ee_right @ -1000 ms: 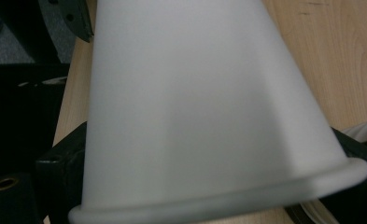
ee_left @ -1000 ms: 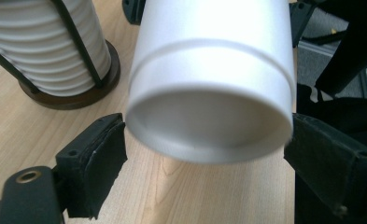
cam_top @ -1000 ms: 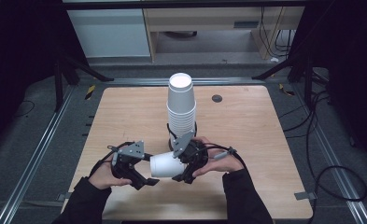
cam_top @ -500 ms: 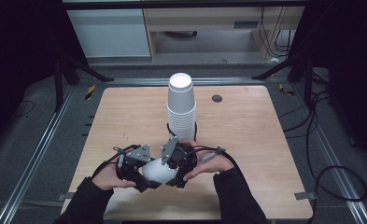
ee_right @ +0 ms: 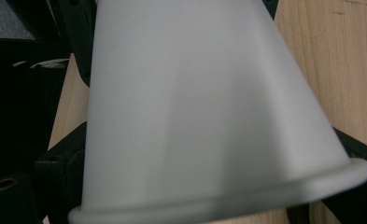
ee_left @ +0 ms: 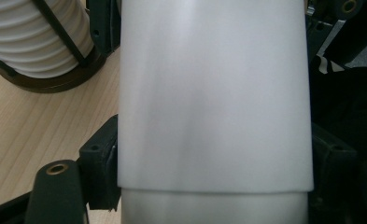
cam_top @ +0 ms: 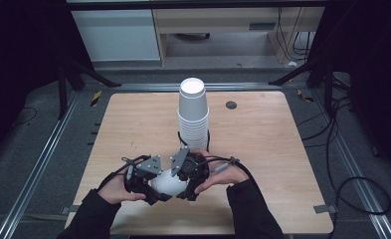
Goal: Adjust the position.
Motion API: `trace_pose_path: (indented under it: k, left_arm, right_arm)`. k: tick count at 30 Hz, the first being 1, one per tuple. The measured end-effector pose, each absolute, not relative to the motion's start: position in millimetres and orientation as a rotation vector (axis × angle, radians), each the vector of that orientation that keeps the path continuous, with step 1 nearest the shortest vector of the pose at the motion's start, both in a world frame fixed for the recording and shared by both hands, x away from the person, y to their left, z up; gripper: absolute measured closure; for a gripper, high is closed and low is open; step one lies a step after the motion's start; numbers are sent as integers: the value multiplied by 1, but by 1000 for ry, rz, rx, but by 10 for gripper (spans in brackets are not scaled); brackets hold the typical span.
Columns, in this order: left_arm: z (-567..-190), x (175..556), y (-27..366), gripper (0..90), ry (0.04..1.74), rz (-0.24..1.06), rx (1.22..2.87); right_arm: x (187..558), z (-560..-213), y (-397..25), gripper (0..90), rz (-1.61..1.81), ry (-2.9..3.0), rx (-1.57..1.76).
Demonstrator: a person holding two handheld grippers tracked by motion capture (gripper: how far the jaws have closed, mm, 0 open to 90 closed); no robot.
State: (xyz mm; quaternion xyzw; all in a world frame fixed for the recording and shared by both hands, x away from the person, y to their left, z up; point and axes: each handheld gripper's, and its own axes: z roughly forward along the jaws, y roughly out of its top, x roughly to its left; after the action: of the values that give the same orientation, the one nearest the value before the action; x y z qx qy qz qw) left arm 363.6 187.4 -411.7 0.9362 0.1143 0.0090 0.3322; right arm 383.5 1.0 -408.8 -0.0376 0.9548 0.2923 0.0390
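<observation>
Black sleeves (cam_top: pixel 88 219), black grippers with grey three-cornered plates (cam_top: pixel 151 164), brass-ringed screw holes, trailing cables

Cup (ee_left: pixel 213 98) between grippers: white, smooth, matt with soft sheen, paper or thin plastic, cannot tell which; rolled rim in right gripper view. Cup stack (cam_top: pixel 193 113): same white matt finish, ribbed by stacked rims. Table (cam_top: pixel 282 144): light wood, fine straight grain, matt, faint pencil-like marks. Left gripper (cam_top: pixel 150 185), right gripper (cam_top: pixel 185 185): black matt plastic, brass-coloured screw inserts, grey plates on top. Sleeves (cam_top: pixel 91 221): dark cloth.
</observation>
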Motion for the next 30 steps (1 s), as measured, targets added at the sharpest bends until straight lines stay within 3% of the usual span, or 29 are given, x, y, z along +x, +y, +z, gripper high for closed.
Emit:
trace_pose_path:
  k: [16, 30]
  left_arm:
    - [-411, 369, 202, 224, 329, 44, 2444]
    - [-391, 370, 225, 220, 336, 93, 2188]
  right_arm:
    - [386, -389, -25, 38, 1127, 2827, 15]
    - [381, -400, -68, 38, 1542, 2615, 266]
